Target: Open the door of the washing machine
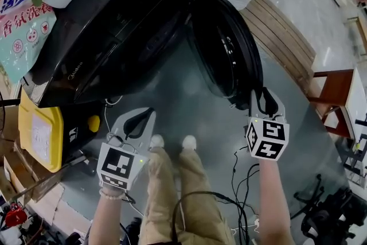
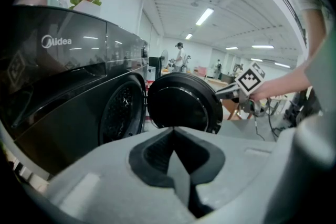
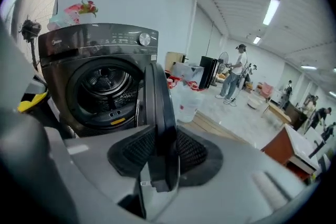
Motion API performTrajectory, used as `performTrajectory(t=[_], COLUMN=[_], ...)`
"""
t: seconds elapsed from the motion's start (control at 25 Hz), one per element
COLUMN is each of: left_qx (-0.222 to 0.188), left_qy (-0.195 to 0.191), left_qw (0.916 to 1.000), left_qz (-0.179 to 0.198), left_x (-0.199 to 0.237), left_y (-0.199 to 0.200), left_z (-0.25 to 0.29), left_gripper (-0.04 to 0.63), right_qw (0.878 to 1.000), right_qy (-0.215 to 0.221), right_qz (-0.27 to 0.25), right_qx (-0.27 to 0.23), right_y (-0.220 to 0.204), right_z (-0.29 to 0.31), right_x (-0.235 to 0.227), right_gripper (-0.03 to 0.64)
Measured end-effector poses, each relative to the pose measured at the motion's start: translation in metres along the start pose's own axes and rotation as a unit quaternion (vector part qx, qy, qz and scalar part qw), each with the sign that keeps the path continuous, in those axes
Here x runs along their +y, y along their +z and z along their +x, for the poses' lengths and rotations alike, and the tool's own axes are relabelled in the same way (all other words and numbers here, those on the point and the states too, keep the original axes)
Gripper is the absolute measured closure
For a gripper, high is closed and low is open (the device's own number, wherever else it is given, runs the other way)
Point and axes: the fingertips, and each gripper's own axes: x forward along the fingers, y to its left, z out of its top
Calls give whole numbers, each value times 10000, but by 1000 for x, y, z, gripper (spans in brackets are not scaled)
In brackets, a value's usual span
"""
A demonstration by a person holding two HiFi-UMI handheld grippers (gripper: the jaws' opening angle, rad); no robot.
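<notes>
Two arms reach forward; right gripper (image 1: 263, 101) jaws apparently grip the door (image 1: 225, 46) edge, left gripper (image 1: 142, 117) shut.

The washing machine (image 1: 114, 20) and its door (image 1: 226, 49) are glossy black, the canister (image 1: 40, 135) yellow, the marker cubes (image 1: 266, 137) black-and-white patterned.

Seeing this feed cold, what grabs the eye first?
The round black door stands swung wide open from the dark Midea washing machine, its edge pinched in the right claw. The left claw hangs shut and empty, low near a yellow container.
</notes>
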Motion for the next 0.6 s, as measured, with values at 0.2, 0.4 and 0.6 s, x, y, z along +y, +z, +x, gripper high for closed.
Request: performTrajectory(t=[0.2, 0.4, 0.6], left_qx=[-26, -44, -14], left_qy=[4, 13, -6], left_qw=[10000, 10000, 10000], left_qz=[0, 7, 92], left_x=[3, 5, 8], left_y=[2, 3, 3], left_z=[-2, -6, -13], left_gripper=[601, 601, 601], right_qw=[9996, 9989, 9984], right_qy=[-170, -305, -460], right_qz=[-208, -366, -333], right_qx=[7, 18, -6], right_y=[0, 2, 5], right_z=[8, 17, 26], right_x=[-28, -52, -73], right_gripper=[495, 505, 514])
